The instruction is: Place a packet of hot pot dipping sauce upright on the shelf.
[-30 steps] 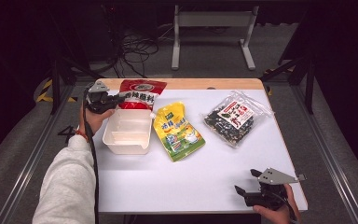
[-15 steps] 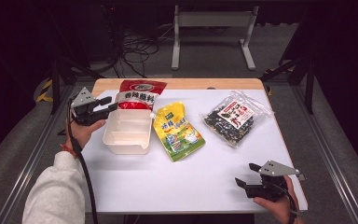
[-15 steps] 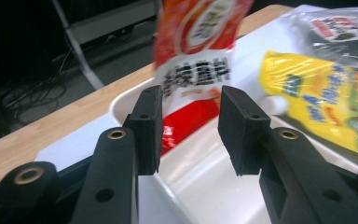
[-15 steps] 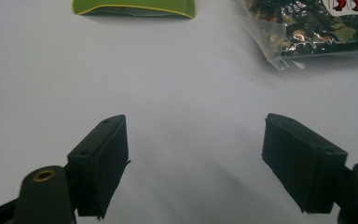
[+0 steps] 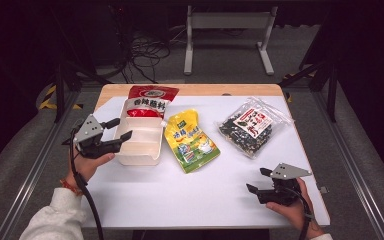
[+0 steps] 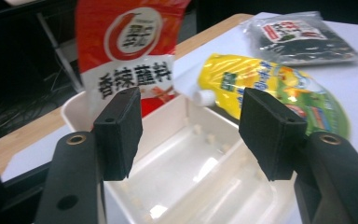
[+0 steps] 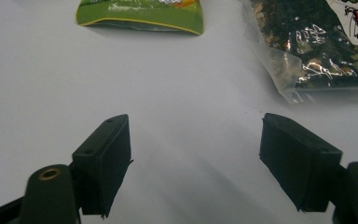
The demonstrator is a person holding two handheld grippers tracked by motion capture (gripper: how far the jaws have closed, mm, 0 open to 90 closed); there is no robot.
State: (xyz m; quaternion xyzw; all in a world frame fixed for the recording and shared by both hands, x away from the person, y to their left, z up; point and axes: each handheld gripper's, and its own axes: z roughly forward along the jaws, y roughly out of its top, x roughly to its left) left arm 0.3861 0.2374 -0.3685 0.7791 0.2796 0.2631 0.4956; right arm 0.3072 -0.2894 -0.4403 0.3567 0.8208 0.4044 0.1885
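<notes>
Two black handheld grippers, a person in a pale sleeve

We see the left gripper (image 5: 111,135) and the right gripper (image 5: 258,181), both black, each with a grey three-cornered plate on top and a black cable behind. In the gripper views the jaws end in square black foam-like pads (image 6: 119,133), on arms with brass-coloured rivets (image 7: 49,174). The left forearm wears a light grey sleeve (image 5: 55,220) and a thin red-orange wristband (image 5: 69,187).

Red pouch (image 5: 149,102) — lower end hidden behind white tray (image 5: 139,141); print on dark bag (image 5: 247,127) too small to read.
</notes>
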